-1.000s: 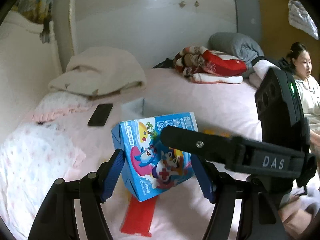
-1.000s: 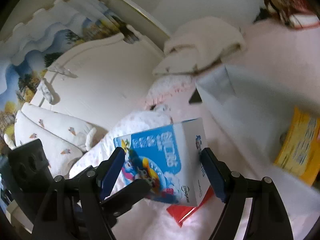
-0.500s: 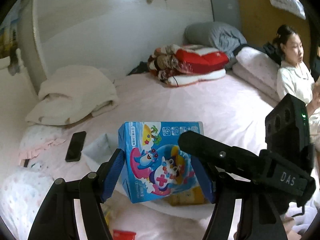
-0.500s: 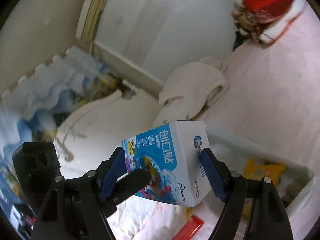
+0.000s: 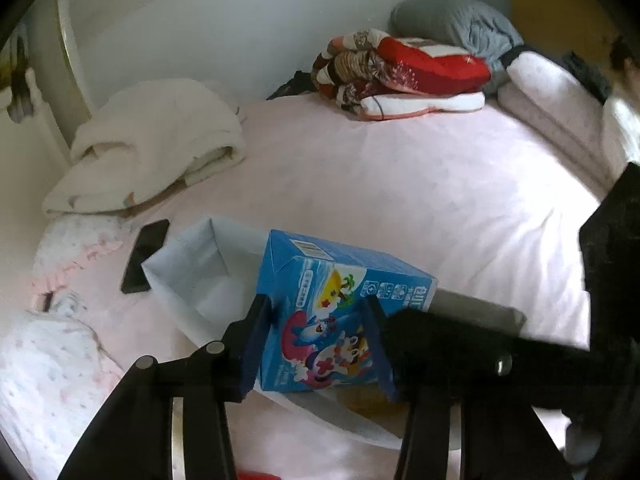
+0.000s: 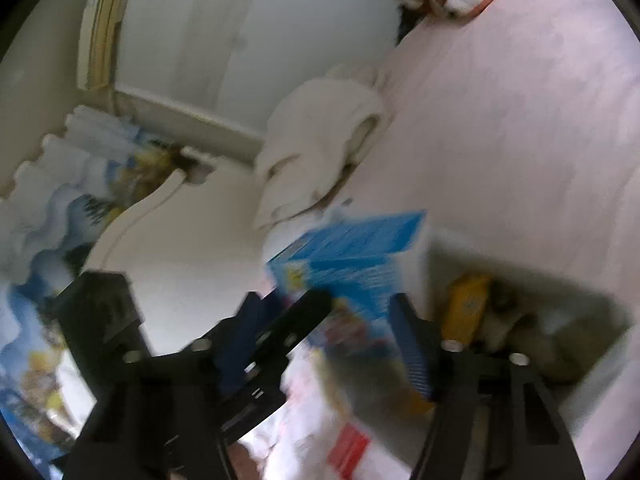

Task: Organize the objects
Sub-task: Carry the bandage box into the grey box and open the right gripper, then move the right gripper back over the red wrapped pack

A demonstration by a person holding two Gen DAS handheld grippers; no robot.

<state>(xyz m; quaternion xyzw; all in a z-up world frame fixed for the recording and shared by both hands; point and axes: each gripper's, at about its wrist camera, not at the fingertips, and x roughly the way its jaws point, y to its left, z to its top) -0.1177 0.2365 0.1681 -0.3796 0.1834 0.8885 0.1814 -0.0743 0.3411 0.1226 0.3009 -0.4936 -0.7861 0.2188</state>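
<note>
A blue carton with cartoon penguins (image 5: 328, 320) hangs tilted, top leaning away, over an open white tray (image 5: 188, 256) on the pink bed. My left gripper (image 5: 318, 344) has it between its blue pads, which lie against its lower edges while the jaws are closing. One right finger (image 5: 472, 316) reaches the carton's right end. In the blurred right wrist view the carton (image 6: 352, 260) sits partly between the closing jaws of my right gripper (image 6: 322, 308); contact there is unclear. A yellow packet (image 6: 466, 308) lies in the tray (image 6: 592, 304).
A black phone (image 5: 145, 256) lies left of the tray. Behind it sits a folded cream blanket (image 5: 156, 144); a red patterned quilt (image 5: 400, 72) and grey bundle (image 5: 460, 24) are at the far wall. A red packet (image 6: 348, 448) lies near me. Pale pillows (image 5: 552, 112) line the right.
Both grippers have carried the carton across and down until it hangs over the white tray. It has tipped back, both pairs of jaws stand narrower, and the red packet has slid below.
</note>
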